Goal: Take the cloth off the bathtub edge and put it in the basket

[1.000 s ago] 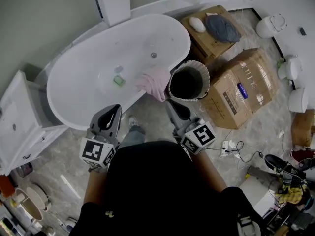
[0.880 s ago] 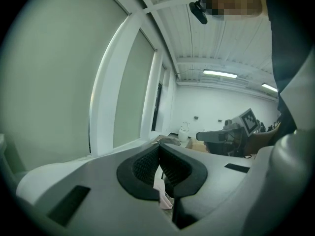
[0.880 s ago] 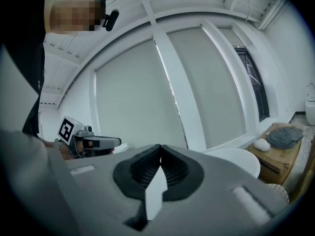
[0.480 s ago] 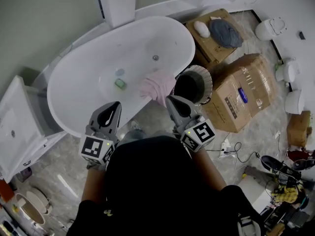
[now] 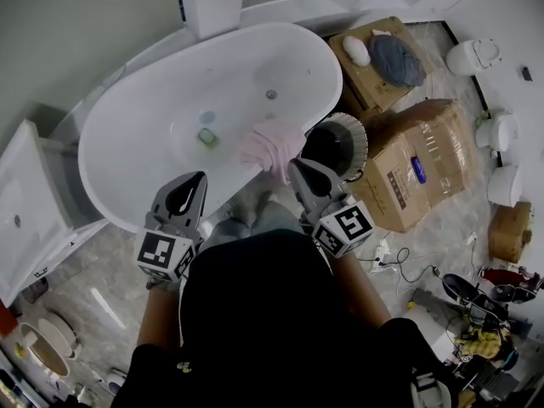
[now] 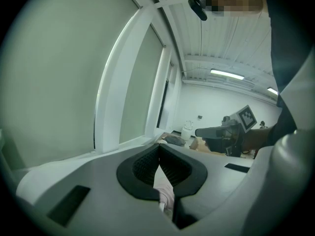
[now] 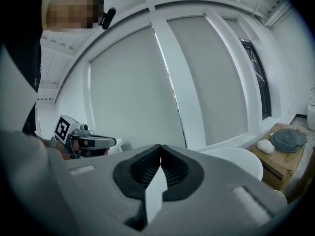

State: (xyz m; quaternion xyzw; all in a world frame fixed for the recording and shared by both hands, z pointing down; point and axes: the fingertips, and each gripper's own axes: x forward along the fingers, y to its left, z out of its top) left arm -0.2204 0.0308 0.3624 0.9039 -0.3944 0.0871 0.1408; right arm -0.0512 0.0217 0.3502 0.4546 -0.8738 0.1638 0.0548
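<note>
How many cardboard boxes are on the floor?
3: the far box past the basket, grey bundle on top; the large box right of the basket; a small box at the right edge. More may be hidden.

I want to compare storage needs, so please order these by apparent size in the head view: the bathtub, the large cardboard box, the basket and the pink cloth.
1. bathtub, by far the largest
2. large cardboard box
3. basket and pink cloth: they look about alike, so I do not rank them.
</note>
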